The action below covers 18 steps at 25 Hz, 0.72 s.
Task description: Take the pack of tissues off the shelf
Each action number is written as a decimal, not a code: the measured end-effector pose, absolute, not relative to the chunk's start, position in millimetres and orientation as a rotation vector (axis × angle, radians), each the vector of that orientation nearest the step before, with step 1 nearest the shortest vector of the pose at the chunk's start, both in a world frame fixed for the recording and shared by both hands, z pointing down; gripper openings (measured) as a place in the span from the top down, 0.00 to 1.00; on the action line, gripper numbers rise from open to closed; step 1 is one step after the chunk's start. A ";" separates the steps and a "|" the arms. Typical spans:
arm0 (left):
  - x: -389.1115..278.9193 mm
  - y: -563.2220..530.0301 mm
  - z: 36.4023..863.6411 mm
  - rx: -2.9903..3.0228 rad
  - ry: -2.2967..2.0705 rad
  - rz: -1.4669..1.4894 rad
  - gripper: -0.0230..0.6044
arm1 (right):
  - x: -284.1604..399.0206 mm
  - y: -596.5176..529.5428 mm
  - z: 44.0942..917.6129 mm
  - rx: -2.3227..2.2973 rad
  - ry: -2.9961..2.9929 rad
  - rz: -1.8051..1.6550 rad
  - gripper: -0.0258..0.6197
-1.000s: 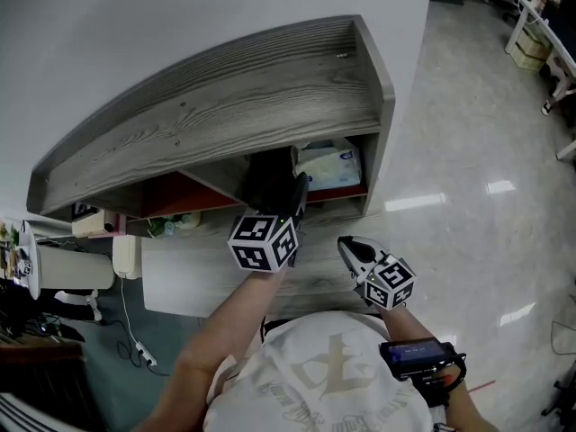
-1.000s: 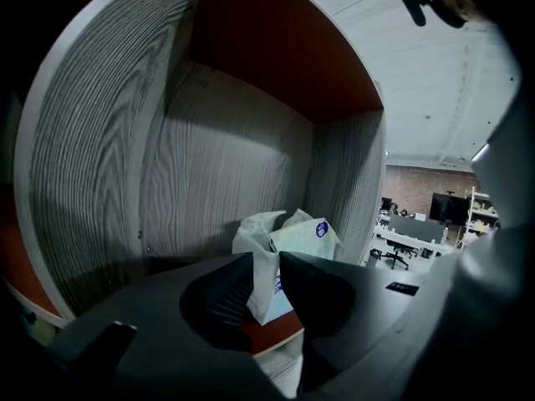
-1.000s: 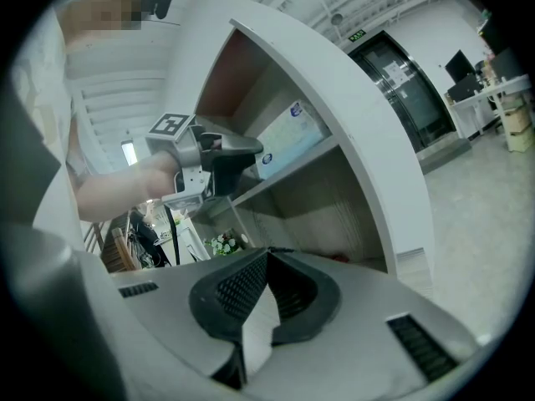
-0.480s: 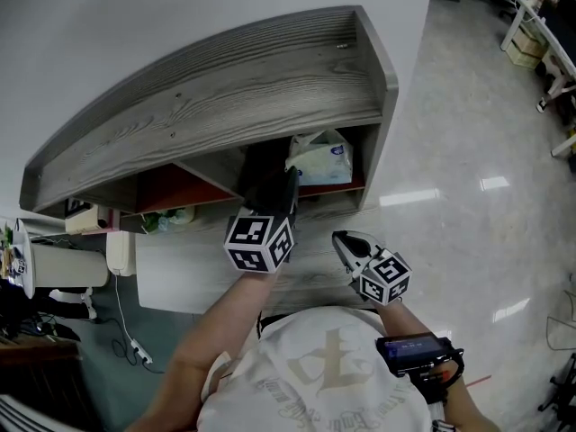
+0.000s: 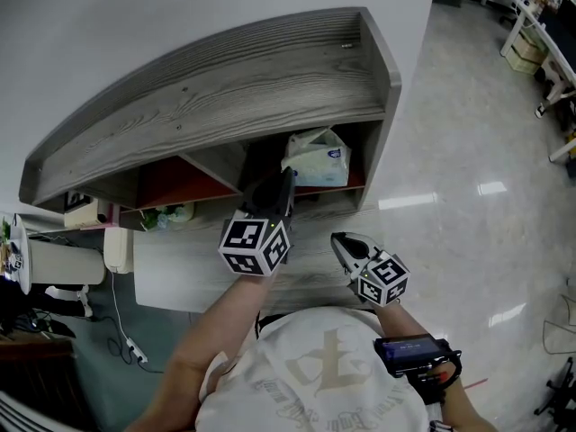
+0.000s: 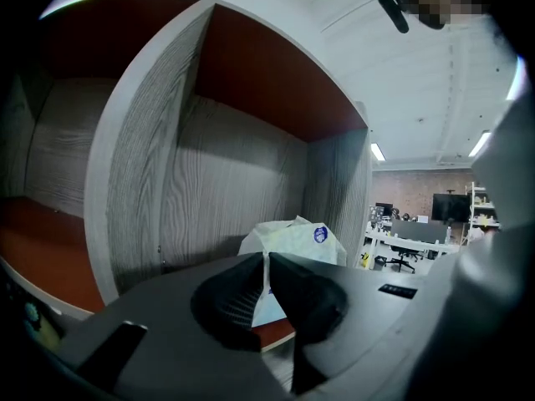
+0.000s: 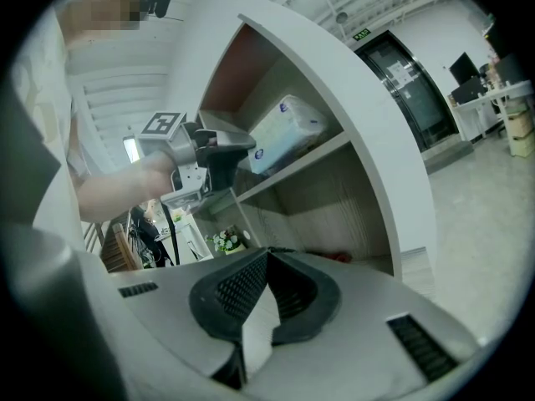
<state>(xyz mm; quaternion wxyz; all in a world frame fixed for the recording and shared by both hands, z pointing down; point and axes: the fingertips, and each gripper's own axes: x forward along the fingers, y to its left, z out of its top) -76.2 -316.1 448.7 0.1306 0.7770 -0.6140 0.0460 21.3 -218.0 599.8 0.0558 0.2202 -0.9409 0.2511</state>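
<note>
Gripping claw: the left gripper has just been closing its jaws. They now stand nearly together, with a thin pale fold of wrapper nipped between the pads.
Held thing: the pack of tissues is white with a round blue mark. Its wrapper is puckered and its near left corner is drawn toward the claw.
Pack's place: it sits in the rightmost compartment of the shelf. It rests on the red-brown board near the front edge, close to the right wall.
Left arm: a bare forearm reaches from the lower middle of the head view up to the mouth of that compartment.
Other claw: the right gripper hangs lower, in front of the shelf's right front corner and well apart from the pack. Its jaw tips meet with nothing between them.
Right wrist: a dark wrist device is strapped on.
Shelf around: the top and walls are grey wood grain. A divider stands left of the pack's compartment, with another red-bottomed compartment beyond it.
Beyond: a glossy pale floor lies to the right of the shelf, and a white wall is behind it.
</note>
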 end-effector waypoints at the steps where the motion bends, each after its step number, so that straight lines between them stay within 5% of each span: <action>1: -77.1 -314.6 447.3 2.257 -1.785 0.125 0.91 | 20.9 -217.0 599.7 0.667 -2.855 0.761 0.95; 18: -87.6 -277.3 432.1 2.269 -1.784 0.043 0.91 | 13.7 -195.8 592.5 0.651 -2.859 0.717 0.95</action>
